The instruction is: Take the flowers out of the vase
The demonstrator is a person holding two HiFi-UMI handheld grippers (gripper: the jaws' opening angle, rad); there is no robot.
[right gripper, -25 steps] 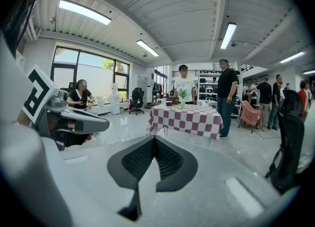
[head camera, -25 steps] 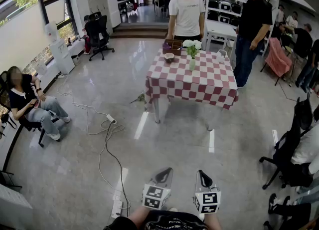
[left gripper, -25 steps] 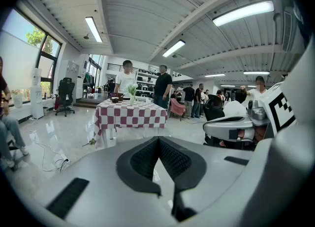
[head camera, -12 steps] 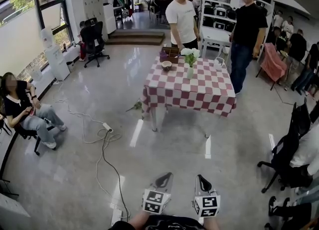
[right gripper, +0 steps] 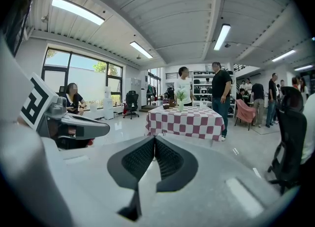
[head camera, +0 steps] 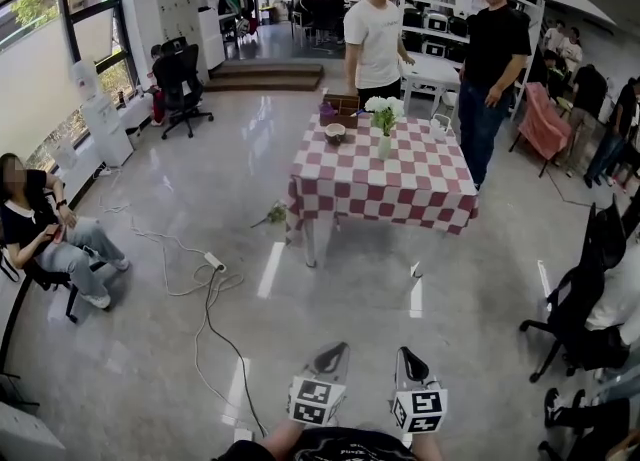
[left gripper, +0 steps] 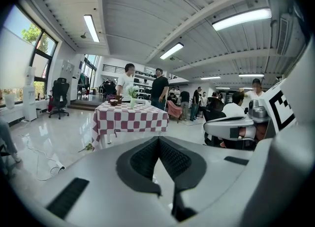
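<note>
My left gripper (head camera: 334,349), right gripper (head camera: 404,353): both closed, empty. White flowers (head camera: 384,105) in pale vase (head camera: 385,146) on red-checked bench (head camera: 380,187), well ahead.

Two tools (head camera: 335,347) (head camera: 405,353), one vase (head camera: 385,147), one bunch of flowers (head camera: 383,107), one table (head camera: 400,187), one bowl (head camera: 335,132)

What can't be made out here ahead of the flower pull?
- flowers: stem count; too small and far in every view.
- vase: water level; too small, head view.
- brown box: contents; hidden by its own walls, head view.
- green thing on the floor: too small to identify, head view.
</note>
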